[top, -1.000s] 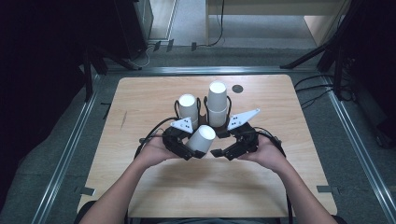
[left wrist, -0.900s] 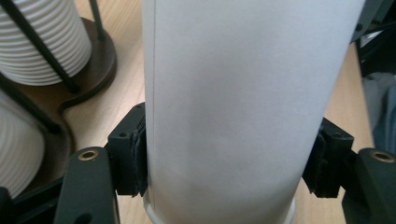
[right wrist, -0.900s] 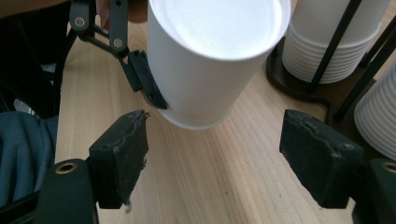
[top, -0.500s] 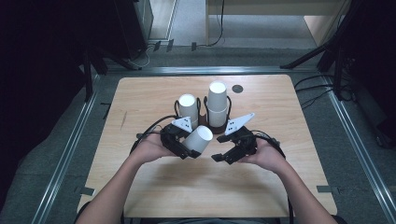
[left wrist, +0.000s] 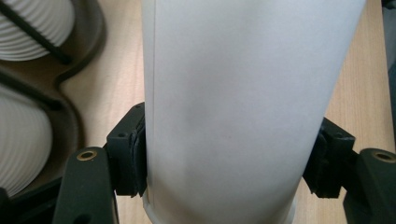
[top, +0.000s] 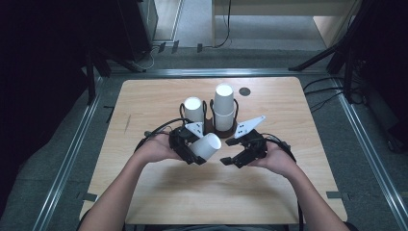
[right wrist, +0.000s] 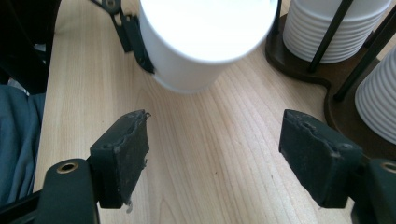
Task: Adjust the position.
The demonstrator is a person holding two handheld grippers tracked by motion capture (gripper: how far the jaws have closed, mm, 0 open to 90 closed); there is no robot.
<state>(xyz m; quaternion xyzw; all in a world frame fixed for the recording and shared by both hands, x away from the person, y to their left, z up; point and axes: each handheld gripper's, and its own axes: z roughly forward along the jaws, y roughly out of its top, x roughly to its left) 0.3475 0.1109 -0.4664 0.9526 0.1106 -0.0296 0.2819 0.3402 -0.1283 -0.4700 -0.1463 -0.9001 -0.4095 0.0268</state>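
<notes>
The left hand-held gripper (top: 195,150) pinched a white paper cup (top: 206,146) by its side wall; in the left gripper view we saw both pads pressed flat against the cup (left wrist: 233,107), one on each side. The cup lay tilted, nearly on its side, w/ its closed base turned toward the right hand-held gripper (top: 231,160) & held just above the tabletop (top: 288,106), near the person's edge. The right hand-held gripper sat just beside it w/ jaws spread & nothing between them; from the right gripper view we saw bare wood between the two pads & the cup's round base (right wrist: 205,32) a little beyond them, apart from both. Behind the two grippers, approx. mid-tabletop, stood a dark cup holder (top: 211,126) w/ thin black uprights. It carried two stacks of white cups: a shorter stack (top: 193,109) on the left & a taller stack (top: 224,107) on the right. A small dark disc (top: 245,91) lay on the wood beyond the taller stack, near the far edge. Both of the person's forearms came in from the bottom of the high view.
</notes>
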